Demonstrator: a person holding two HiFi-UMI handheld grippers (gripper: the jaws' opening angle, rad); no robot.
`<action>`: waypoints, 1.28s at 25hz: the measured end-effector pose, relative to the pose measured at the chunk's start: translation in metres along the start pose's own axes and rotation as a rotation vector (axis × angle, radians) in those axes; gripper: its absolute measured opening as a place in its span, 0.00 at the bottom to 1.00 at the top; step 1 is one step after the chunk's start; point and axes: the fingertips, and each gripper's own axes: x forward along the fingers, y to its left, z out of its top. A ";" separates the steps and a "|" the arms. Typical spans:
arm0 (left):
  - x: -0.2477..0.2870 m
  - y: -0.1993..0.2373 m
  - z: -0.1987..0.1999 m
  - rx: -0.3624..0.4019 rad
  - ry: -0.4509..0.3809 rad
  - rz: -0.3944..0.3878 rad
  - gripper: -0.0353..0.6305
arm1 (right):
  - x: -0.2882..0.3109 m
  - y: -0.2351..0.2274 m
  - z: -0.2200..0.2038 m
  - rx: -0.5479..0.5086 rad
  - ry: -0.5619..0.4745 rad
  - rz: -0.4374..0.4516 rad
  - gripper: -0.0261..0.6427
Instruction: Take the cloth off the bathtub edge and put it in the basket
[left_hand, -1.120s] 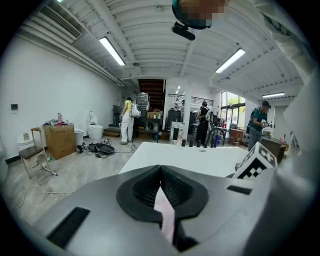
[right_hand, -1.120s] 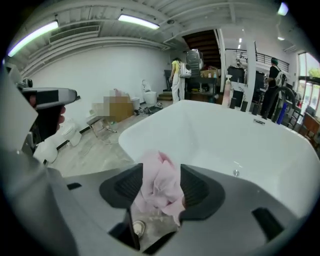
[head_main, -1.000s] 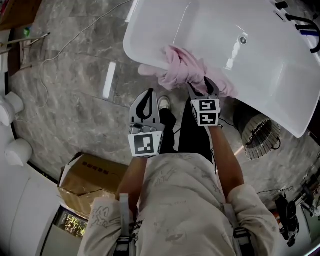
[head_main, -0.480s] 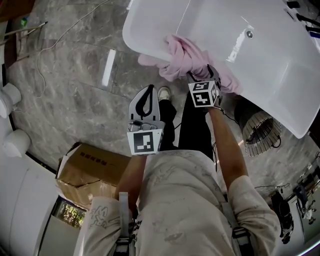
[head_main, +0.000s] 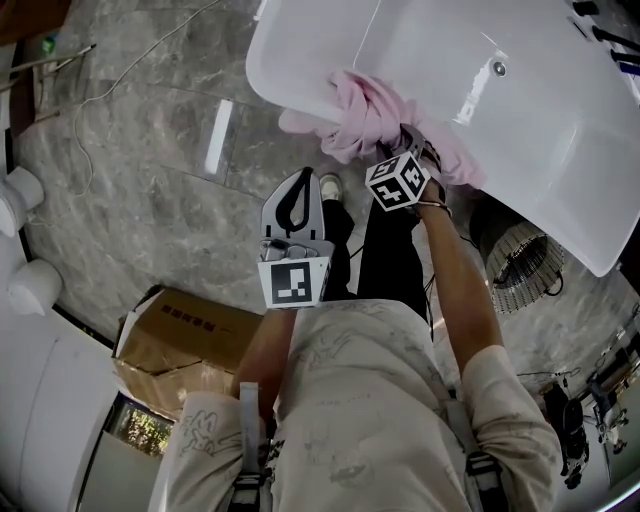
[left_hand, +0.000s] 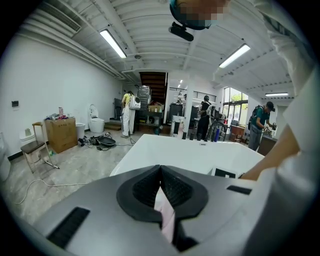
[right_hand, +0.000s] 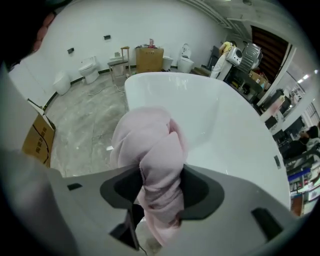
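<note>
A pink cloth (head_main: 365, 115) lies bunched over the near rim of the white bathtub (head_main: 270, 70). My right gripper (head_main: 412, 148) reaches into the bunch from the near side. In the right gripper view the cloth (right_hand: 150, 145) fills the gap of the right gripper (right_hand: 157, 187); the jaws are closing and both pads press into a thick fold. My left gripper (head_main: 295, 185) hangs lower over the floor, short of the tub, shut and empty. In the left gripper view the left gripper (left_hand: 160, 170) has its tips touching, with the bathtub (left_hand: 190, 152) ahead. A wire basket (head_main: 520, 265) stands on the floor right of my legs.
A cardboard box (head_main: 180, 340) sits on the floor at lower left. A thin cable (head_main: 110, 100) trails over the grey stone floor. White toilets (head_main: 20, 210) stand at the left edge. The tub's tap (head_main: 610, 50) is at the far right.
My right gripper has moved forward into the pink cloth and rolled, so its marker cube now sits tilted. Its jaws have closed on the fold. The left gripper has barely moved.
</note>
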 end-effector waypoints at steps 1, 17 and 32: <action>0.000 -0.001 0.000 0.000 0.000 -0.002 0.06 | -0.002 0.000 0.000 -0.003 -0.009 0.003 0.35; -0.016 0.005 0.027 0.007 -0.061 -0.010 0.06 | -0.043 0.006 0.002 0.300 -0.115 0.067 0.09; -0.064 -0.005 0.088 0.054 -0.207 -0.101 0.06 | -0.189 -0.002 0.035 0.600 -0.435 -0.031 0.08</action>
